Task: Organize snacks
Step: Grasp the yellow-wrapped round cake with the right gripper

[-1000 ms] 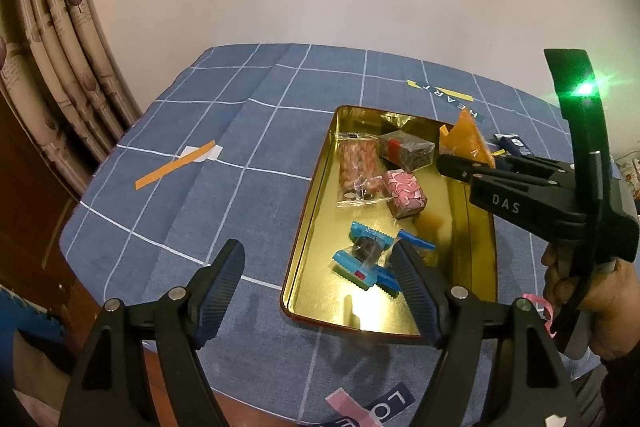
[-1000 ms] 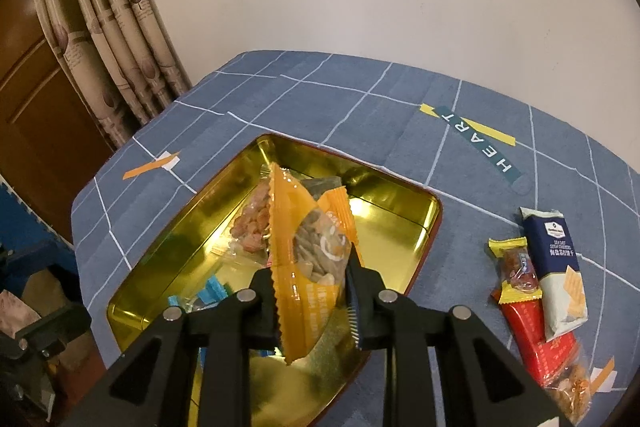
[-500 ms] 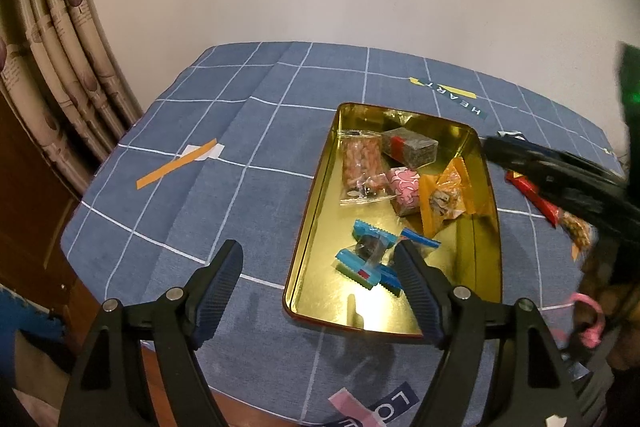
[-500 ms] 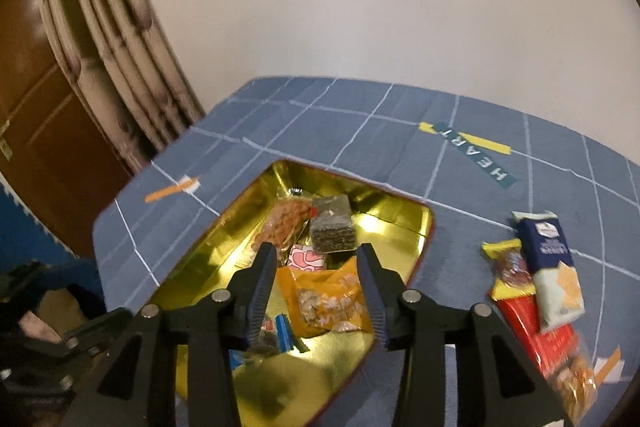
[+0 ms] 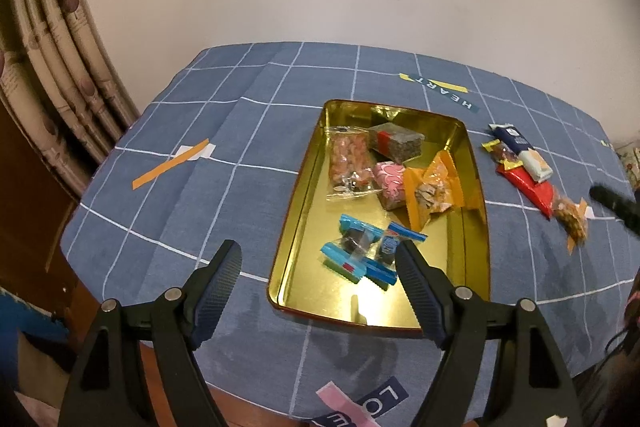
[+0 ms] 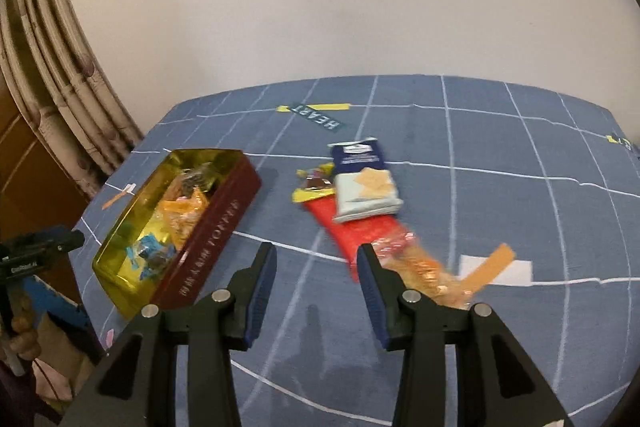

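A gold tin tray (image 5: 304,195) with dark red sides (image 6: 208,239) sits on the blue checked tablecloth. In it lie an orange snack bag (image 5: 434,187), a pink packet (image 5: 390,181), a clear bag of nuts (image 5: 348,163), a dark bar (image 5: 396,143) and blue candies (image 5: 360,251). Right of the tray lie a blue-white cracker pack (image 6: 364,183), a red pack (image 6: 360,231), a yellow-edged packet (image 6: 314,183) and a clear orange bag (image 6: 424,271). My left gripper (image 5: 320,287) is open and empty before the tray's near end. My right gripper (image 6: 316,287) is open and empty, just short of the red pack.
A "HEART" label (image 5: 444,93) lies on the cloth behind the tray. Orange tape strips lie at the left (image 5: 170,163) and near the clear bag (image 6: 488,263). Curtains (image 5: 52,67) hang at the left. The table's near edge runs just below my left gripper.
My right gripper opened, dropped the orange snack bag into the tray, then swung right toward the loose packs. My left gripper stayed put.
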`<state>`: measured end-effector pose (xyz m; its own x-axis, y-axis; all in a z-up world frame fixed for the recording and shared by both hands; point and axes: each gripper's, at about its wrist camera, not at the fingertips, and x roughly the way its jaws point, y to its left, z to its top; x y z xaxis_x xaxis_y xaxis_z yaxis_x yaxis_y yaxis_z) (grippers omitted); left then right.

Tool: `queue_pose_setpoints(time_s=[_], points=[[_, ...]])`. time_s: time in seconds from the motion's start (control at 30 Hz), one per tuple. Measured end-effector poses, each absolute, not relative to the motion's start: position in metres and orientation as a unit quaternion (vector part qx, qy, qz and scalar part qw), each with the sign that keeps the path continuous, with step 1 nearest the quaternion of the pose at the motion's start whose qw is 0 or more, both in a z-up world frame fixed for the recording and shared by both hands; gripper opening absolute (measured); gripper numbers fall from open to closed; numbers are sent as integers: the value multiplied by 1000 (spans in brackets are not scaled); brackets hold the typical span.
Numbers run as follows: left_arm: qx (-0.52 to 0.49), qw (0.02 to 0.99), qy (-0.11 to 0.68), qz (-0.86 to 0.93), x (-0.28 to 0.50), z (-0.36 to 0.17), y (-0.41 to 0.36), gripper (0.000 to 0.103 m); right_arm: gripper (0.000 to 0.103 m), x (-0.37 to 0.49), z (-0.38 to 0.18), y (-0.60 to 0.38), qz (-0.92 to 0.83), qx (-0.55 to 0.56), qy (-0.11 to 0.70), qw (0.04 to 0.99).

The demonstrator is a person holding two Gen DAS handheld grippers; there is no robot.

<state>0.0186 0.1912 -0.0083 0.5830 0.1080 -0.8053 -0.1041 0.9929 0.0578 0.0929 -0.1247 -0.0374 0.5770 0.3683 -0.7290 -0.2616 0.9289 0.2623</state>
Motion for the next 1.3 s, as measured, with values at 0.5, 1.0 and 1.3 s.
queue_pose_setpoints(time_s=[0.5, 1.0, 1.3], points=[[10, 884, 465, 54, 23, -17, 190, 77, 43, 181, -69, -33, 233, -70, 464, 852], [30, 878, 476, 48, 25, -27, 181, 77, 24, 216, -89, -32, 233, -29, 495, 837], [40, 883, 467, -23, 12, -9, 149, 77, 24, 61, -52, -189, 112, 74, 436, 890]])
